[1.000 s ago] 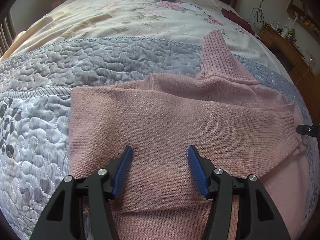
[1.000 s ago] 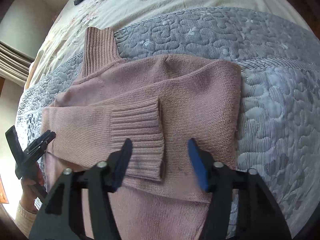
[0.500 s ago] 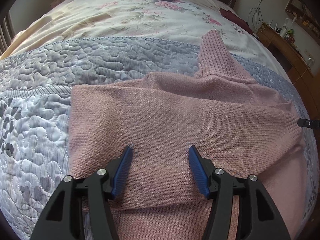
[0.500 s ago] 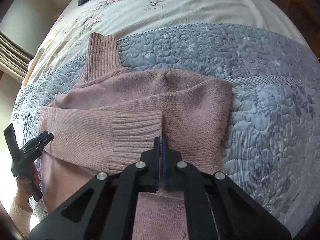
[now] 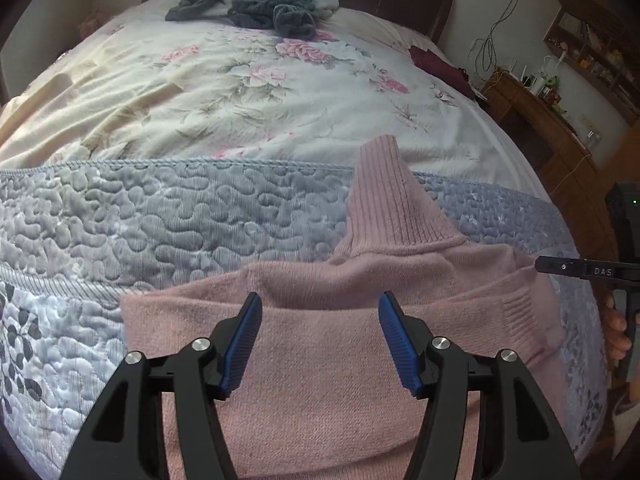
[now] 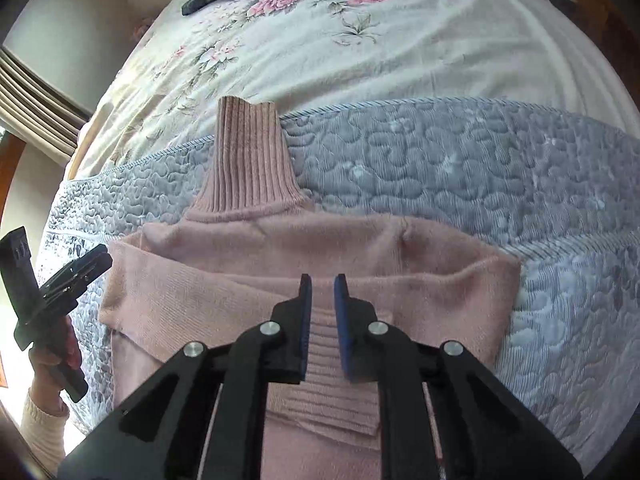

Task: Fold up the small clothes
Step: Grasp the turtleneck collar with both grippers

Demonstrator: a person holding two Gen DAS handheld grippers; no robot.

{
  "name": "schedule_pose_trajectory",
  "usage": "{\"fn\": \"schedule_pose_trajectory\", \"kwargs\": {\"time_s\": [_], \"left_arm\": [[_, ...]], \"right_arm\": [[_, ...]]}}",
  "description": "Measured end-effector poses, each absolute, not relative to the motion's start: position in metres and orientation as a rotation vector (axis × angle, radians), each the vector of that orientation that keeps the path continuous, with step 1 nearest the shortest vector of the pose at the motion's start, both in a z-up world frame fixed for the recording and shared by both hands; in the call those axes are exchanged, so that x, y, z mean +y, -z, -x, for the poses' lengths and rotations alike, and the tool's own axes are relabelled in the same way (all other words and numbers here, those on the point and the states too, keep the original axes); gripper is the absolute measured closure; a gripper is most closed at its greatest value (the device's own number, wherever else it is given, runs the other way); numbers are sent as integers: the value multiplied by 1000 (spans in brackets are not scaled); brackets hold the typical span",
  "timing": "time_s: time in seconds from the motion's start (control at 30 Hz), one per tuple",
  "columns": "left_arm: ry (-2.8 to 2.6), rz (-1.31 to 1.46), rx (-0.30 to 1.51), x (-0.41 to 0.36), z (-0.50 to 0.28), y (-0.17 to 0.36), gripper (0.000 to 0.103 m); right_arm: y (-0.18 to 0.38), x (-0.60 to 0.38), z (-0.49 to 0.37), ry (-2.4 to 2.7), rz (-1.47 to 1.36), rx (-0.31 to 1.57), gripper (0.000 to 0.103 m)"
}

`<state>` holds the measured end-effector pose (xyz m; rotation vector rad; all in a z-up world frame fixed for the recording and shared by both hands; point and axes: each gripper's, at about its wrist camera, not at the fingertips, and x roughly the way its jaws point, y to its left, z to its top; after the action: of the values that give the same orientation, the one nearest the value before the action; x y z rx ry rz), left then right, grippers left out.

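Note:
A pink turtleneck sweater (image 5: 320, 380) lies flat on the bed, its ribbed collar (image 5: 384, 200) pointing away from me. One sleeve is folded across the chest. Its ribbed cuff (image 6: 324, 360) lies under my right gripper (image 6: 323, 280), whose blue pads stand only a narrow gap apart with nothing seen pinched. My left gripper (image 5: 319, 298) hangs wide open over the sweater's left shoulder area, holding nothing. In the right wrist view the sweater (image 6: 200, 300) and collar (image 6: 248, 160) show again, with a hand holding the left gripper (image 6: 60, 292) at the left edge.
The sweater rests on a grey-blue quilt (image 5: 160, 216) spread over a floral bedspread (image 5: 200, 80). A heap of dark grey clothes (image 5: 260, 4) lies near the headboard and a maroon cloth (image 5: 436, 66) at the far right. A wooden desk (image 5: 540, 120) stands beside the bed.
The right gripper was open, shut at the cuff's end, and now stands slightly parted further forward over the cuff. The left gripper stayed open and moved forward toward the shoulder.

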<state>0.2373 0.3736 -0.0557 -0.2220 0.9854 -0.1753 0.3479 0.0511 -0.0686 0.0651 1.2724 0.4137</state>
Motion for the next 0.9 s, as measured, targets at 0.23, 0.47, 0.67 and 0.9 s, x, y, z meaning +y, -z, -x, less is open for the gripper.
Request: {"fn": "schedule_pose_trajectory", "kwargs": {"time_s": [0.23,0.47,0.67,0.9], "left_arm": [[237,247,1046,349,-316,80,39],[262,322,1117,342,-360,122,39],[298,370,1140,335,-381,143,39],[350,516,1127,342,-381,149,73]], "right_arm": [[95,98,-416,-491,-178,1320,77],[127,119,-452,-486,-207,1354,63],[151,121,-466,-497,-260,1363,63],[151,132,-466,-515,-215,1325,95]]}}
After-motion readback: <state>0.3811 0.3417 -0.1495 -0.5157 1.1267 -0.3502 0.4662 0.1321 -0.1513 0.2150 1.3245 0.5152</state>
